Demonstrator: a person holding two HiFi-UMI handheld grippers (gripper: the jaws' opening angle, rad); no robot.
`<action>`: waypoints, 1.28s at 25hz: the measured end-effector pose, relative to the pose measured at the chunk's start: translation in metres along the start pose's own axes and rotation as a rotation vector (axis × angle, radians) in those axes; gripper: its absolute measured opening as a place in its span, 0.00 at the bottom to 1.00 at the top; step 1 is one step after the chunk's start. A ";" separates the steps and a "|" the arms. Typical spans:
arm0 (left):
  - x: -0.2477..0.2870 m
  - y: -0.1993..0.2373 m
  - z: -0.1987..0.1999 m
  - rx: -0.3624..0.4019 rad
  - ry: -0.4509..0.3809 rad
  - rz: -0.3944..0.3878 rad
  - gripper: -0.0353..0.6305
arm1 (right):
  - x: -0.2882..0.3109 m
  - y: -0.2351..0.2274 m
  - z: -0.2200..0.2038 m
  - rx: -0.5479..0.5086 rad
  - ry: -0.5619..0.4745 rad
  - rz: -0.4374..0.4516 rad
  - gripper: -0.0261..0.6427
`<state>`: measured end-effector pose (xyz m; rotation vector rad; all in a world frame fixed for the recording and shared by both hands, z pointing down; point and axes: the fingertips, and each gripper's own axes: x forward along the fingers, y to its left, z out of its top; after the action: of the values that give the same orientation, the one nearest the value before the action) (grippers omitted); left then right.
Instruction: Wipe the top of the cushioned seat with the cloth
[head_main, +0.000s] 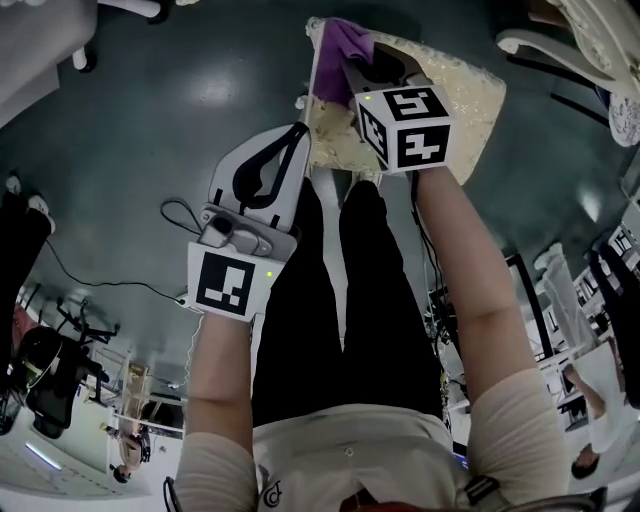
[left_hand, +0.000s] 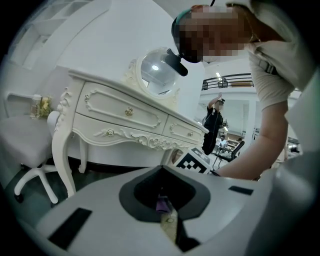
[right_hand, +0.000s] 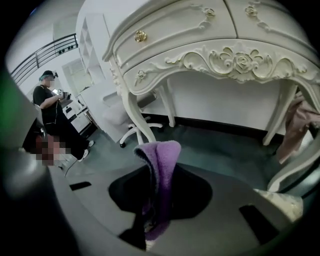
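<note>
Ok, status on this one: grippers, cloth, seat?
Right gripper shut on purple cloth, at cushioned seat corner. Left gripper shut, empty, beside seat edge. Nothing seen blocking.

Left hand-held gripper (left_hand: 167, 220) jaws together; white dresser (left_hand: 131, 122) beyond

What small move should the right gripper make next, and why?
Probably lower the right gripper so the purple cloth presses on the cushioned seat. Its tongs are shut on the cloth at the seat's far left corner; whether it touches is unclear.
</note>
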<state>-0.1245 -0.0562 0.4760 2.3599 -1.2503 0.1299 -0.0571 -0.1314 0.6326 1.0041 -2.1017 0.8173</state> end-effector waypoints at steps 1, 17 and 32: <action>0.001 -0.001 0.000 0.002 0.001 -0.001 0.07 | -0.001 -0.003 0.000 0.006 0.003 -0.004 0.17; 0.045 -0.064 -0.005 0.032 0.014 -0.068 0.07 | -0.047 -0.079 -0.036 0.062 -0.002 -0.083 0.17; 0.091 -0.139 -0.024 0.043 0.074 -0.149 0.07 | -0.110 -0.176 -0.080 0.109 0.036 -0.188 0.17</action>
<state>0.0434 -0.0483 0.4749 2.4517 -1.0432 0.1955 0.1648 -0.1158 0.6385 1.2156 -1.9156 0.8545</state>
